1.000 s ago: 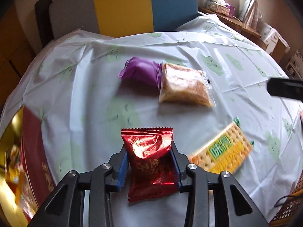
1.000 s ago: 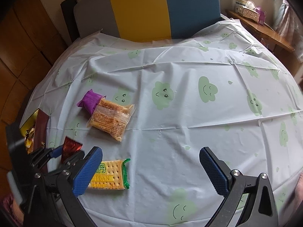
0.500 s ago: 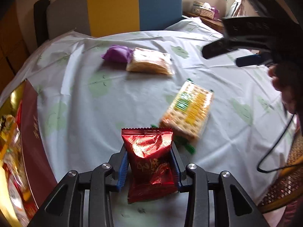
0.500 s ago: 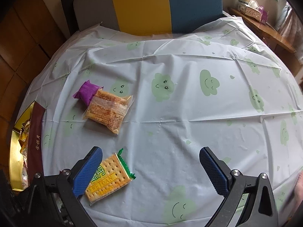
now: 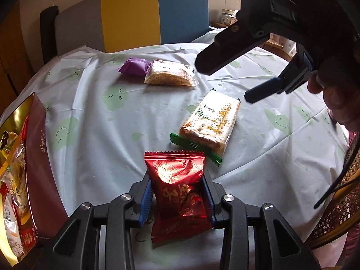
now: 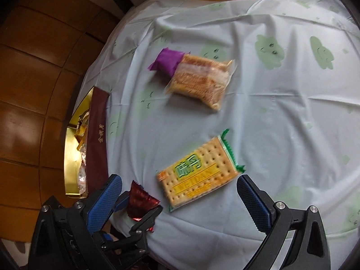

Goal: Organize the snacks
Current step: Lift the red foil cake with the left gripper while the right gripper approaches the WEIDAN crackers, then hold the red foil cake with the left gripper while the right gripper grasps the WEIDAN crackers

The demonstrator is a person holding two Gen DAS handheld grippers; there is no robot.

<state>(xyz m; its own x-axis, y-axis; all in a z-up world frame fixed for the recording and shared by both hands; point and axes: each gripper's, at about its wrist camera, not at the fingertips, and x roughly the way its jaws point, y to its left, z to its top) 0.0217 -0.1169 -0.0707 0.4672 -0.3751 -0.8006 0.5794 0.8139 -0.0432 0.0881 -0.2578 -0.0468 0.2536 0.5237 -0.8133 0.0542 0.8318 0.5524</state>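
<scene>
Red snack packet (image 5: 178, 193) sat pinched between the blue pads of the left claw (image 5: 177, 199), both pads pressed against its sides. Long axis ran along the claw's fingers; its serrated top seal pointed forward, past the fingertips, and its lower end hung back between the finger bases. In the right wrist view the same packet (image 6: 140, 201) showed at lower left, held above the table edge.

Just ahead of the left claw and slightly to its right lay the cracker pack (image 5: 210, 123), flat on the tablecloth (image 5: 94, 121), long axis slanting away to the right, green crimped end nearest the red packet; whether the two touched could not be told. Further ahead lay the clear packet of golden snack (image 5: 169, 75), touching the purple packet (image 5: 134, 67) on its left.

To the left of the left claw, at the table's rim, stood the gift box (image 5: 42, 157), dark red wall, gold lining, wrapped snacks inside.

Right claw (image 6: 180, 193) was spread wide, nothing between its pads, pointing down at the table with the cracker pack (image 6: 198, 171) lying between and just beyond its fingertips. From the left wrist view it hung above the table at upper right, a hand (image 5: 337, 96) behind it.
</scene>
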